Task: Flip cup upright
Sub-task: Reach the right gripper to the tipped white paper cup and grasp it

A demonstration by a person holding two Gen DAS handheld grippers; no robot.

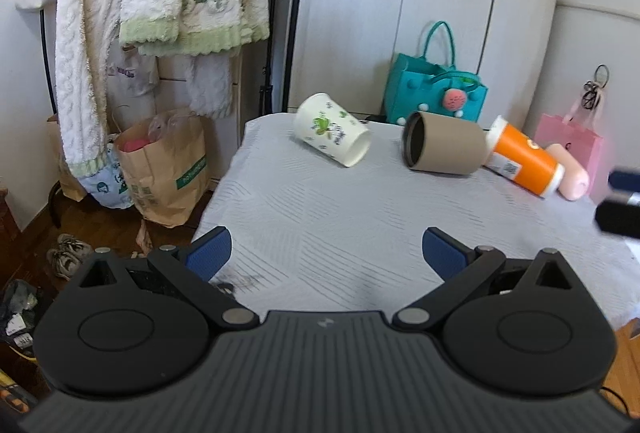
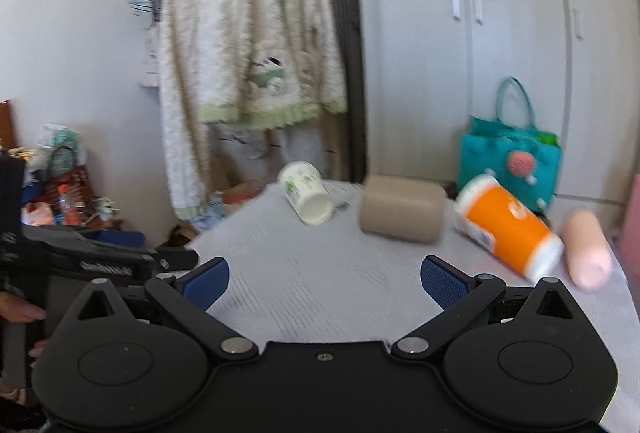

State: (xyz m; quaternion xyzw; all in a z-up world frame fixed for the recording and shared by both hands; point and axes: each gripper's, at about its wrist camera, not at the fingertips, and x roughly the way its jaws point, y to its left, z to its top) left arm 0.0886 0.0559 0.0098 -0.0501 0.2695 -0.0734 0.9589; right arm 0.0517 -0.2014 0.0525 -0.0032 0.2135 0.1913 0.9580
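Four cups (image 1: 331, 129) toppled; right view blurred

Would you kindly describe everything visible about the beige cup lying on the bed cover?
The beige cup is a plain, matte, tan cylinder with a dark interior and no visible handle. It lies on its side on the pale textured cover, its open mouth turned toward the white printed cup, which lies apart from it. Its closed end sits against or just in front of the orange cup. Neither gripper touches it.
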